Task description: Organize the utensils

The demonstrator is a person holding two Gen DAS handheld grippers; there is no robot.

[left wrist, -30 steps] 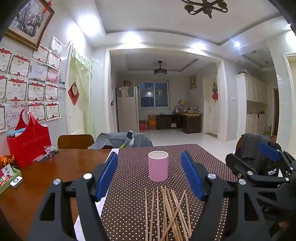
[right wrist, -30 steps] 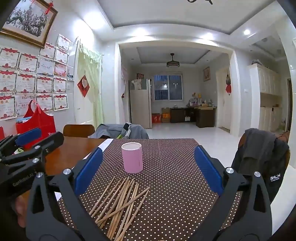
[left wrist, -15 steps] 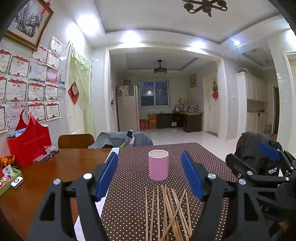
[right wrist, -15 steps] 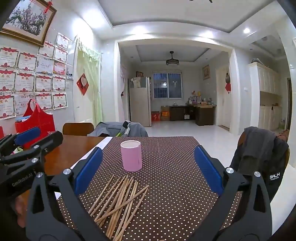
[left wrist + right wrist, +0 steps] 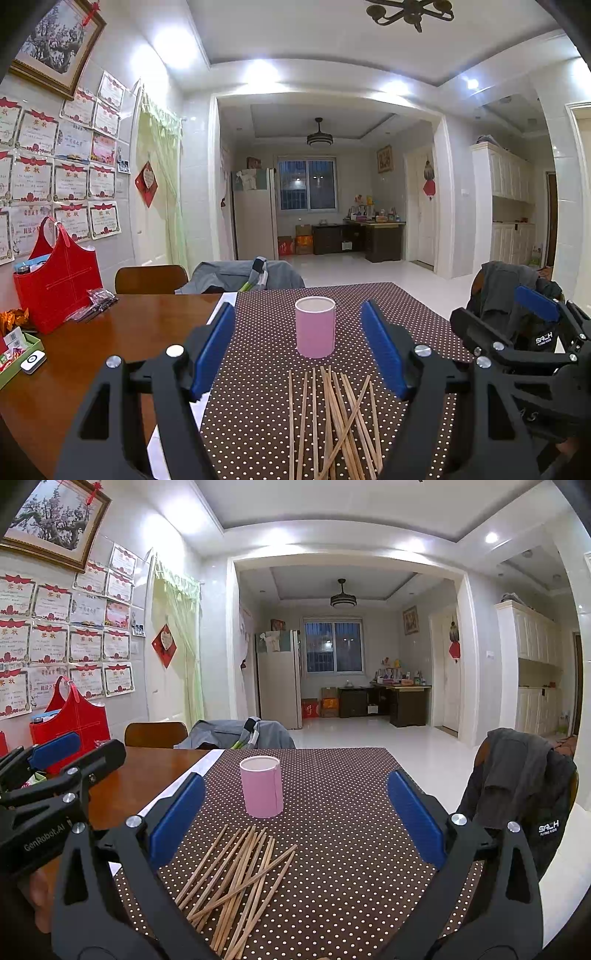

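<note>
**Chopsticks loose on the cloth, both grippers released**

The wooden chopsticks (image 5: 332, 421) lay in a loose, crossed pile on the dotted cloth (image 5: 351, 812), just near of the upright pink cup (image 5: 315, 326) — apart from it. The left gripper (image 5: 298, 354) hung above them with jaws spread wide, holding nothing; the right gripper (image 5: 293, 821) likewise — released. A red bag (image 5: 55, 280) stood far left on the counter (image 5: 92, 350).
</note>
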